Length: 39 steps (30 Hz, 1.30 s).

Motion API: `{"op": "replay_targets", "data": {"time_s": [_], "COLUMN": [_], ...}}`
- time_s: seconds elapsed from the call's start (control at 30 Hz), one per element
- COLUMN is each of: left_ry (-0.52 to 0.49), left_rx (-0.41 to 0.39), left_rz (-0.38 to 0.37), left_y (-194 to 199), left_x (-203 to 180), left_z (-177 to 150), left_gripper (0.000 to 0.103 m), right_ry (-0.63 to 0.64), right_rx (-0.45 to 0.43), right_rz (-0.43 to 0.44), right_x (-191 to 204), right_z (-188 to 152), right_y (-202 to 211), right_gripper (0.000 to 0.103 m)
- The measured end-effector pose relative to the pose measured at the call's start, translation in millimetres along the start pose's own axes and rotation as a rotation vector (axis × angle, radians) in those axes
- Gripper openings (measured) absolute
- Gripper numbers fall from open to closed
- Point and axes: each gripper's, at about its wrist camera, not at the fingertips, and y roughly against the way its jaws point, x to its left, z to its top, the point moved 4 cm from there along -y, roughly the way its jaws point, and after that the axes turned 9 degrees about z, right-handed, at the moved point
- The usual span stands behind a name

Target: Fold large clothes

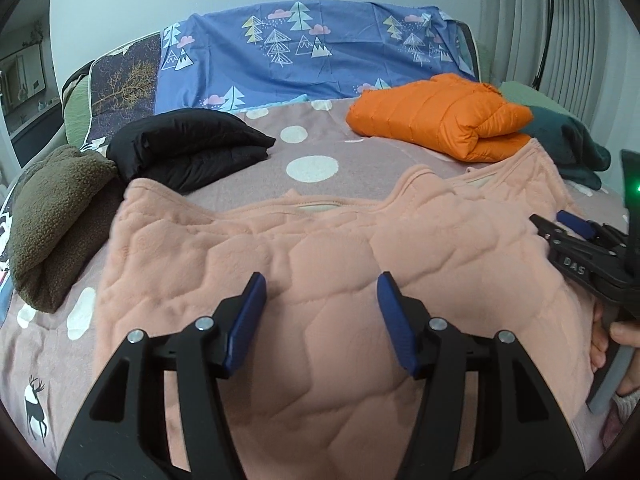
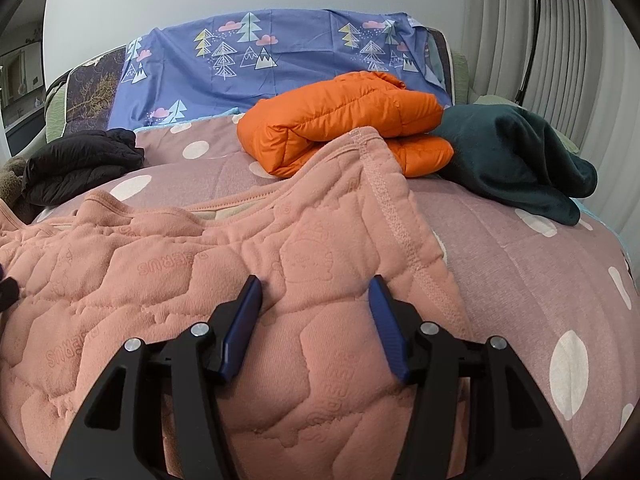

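Much of the pink quilted garment [image 1: 320, 248] is hidden from you: its near edge runs under both grippers and out of the bottom of each view, so its full length and hem cannot be made out. In the left wrist view its right side is partly covered by your right gripper [image 1: 560, 226], whose body is cut off at the frame edge, with only fingertips of your right hand [image 1: 618, 344] showing. In the right wrist view the garment's left part runs out of frame, and a dark object at that edge is too cropped to name.

The garment lies spread flat on the dotted mauve blanket [image 2: 540, 272], directly beneath both grippers. Its neckline opening faces away from you, toward the blue tree-print sheet [image 1: 304, 52], with a pale lining showing inside it. As far as it shows, its long axis runs left to right across the bed. Its far right corner, with a stitched hem, lifts up and overlaps the folded orange puffer jacket [image 2: 344, 120].

Your left gripper [image 1: 322, 300] hangs over the middle of the garment with its blue pads spread apart, nothing between them. Your right gripper [image 2: 316, 300] is likewise spread wide over the garment's right portion, gripping nothing.

Beyond lie a folded black jacket [image 1: 188, 148], an olive fleece [image 1: 52, 220] at far left and a dark teal garment [image 2: 512, 160] at right, touching the orange jacket.
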Motion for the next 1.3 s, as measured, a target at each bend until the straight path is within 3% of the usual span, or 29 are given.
{"op": "replay_targets", "data": {"time_s": [0.17, 0.27, 0.33, 0.43, 0.5, 0.8, 0.97, 1.07, 1.2, 1.3], "left_ry": [0.117, 0.157, 0.175, 0.28, 0.292, 0.285, 0.238, 0.202, 0.232, 0.287], "left_rx": [-0.027, 0.029, 0.081, 0.1, 0.109, 0.114, 0.108, 0.098, 0.114, 0.124], "left_rz": [0.034, 0.121, 0.167, 0.034, -0.009, -0.064, -0.108, -0.138, -0.216, -0.28], "left_y": [15.1, 1.7, -14.0, -20.2, -23.1, -28.6, -32.8, -40.3, -60.8, -72.3], "left_x": [55.8, 93.5, 113.8, 131.2, 135.2, 139.0, 140.3, 143.2, 146.1, 148.8], "left_z": [4.4, -5.9, -22.1, -37.5, -39.2, -42.0, -24.9, -10.6, -3.8, -9.9], "left_gripper": [0.059, 0.063, 0.074, 0.074, 0.075, 0.075, 0.075, 0.075, 0.076, 0.079], "right_ry": [0.012, 0.021, 0.026, 0.033, 0.035, 0.04, -0.011, -0.051, 0.037, 0.085], "right_rx": [-0.004, -0.006, -0.008, -0.012, -0.01, -0.01, 0.018, -0.012, 0.018, 0.091], "right_rz": [-0.015, -0.03, -0.039, -0.055, -0.059, -0.069, -0.049, 0.12, 0.303, 0.348], "right_x": [3.3, 4.8, 6.5, 7.5, 7.6, 7.9, 8.3, 32.8, 94.9, 128.3], "right_z": [-1.0, -0.8, -1.3, -1.6, -1.6, -1.9, 11.0, 29.4, 43.4, 43.4], "right_y": [1.6, 1.6, 2.3, 3.2, 2.9, 3.5, 12.7, 29.8, 32.9, 12.1], "right_gripper": [0.057, 0.057, 0.058, 0.06, 0.06, 0.061, 0.06, 0.06, 0.047, 0.04]}}
